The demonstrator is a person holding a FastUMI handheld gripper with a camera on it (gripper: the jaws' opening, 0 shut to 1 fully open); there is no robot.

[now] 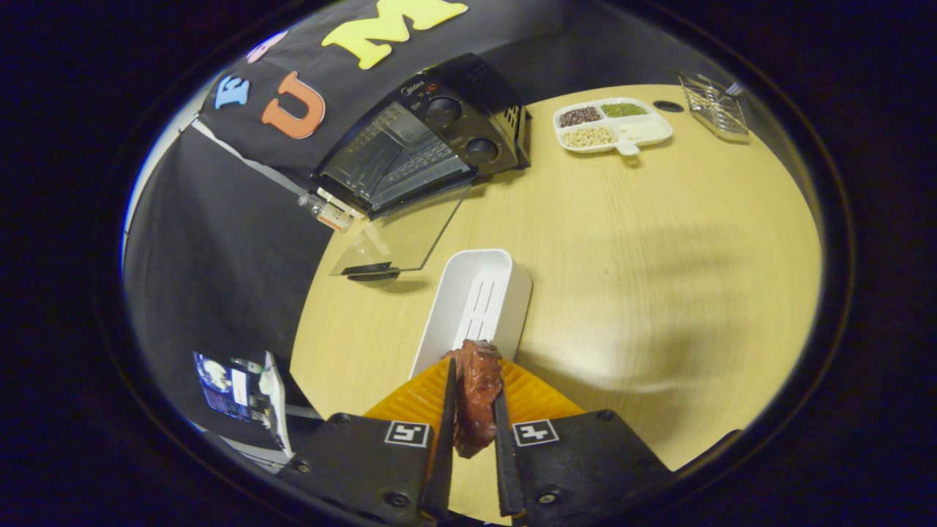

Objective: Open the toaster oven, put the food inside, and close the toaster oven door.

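A reddish-brown piece of food (476, 391) sits pinched between my two fingers, and my gripper (474, 406) is shut on it, held above the wooden table (659, 278). Just ahead of the fingers lies a long white tray (479, 307), with nothing in it. Beyond the tray stands the black toaster oven (432, 135) at the table's far edge, with two round knobs on its front. Its glass door (399, 238) hangs open and down toward me, with the dark handle at its near end. The rack inside the oven cavity shows through the opening.
A white divided dish (613, 124) with beans and grains sits far off to the right of the oven. A wire rack (714, 106) stands beyond it at the table's far edge. The round table's edge falls away left of the tray, by the booth's black cloth.
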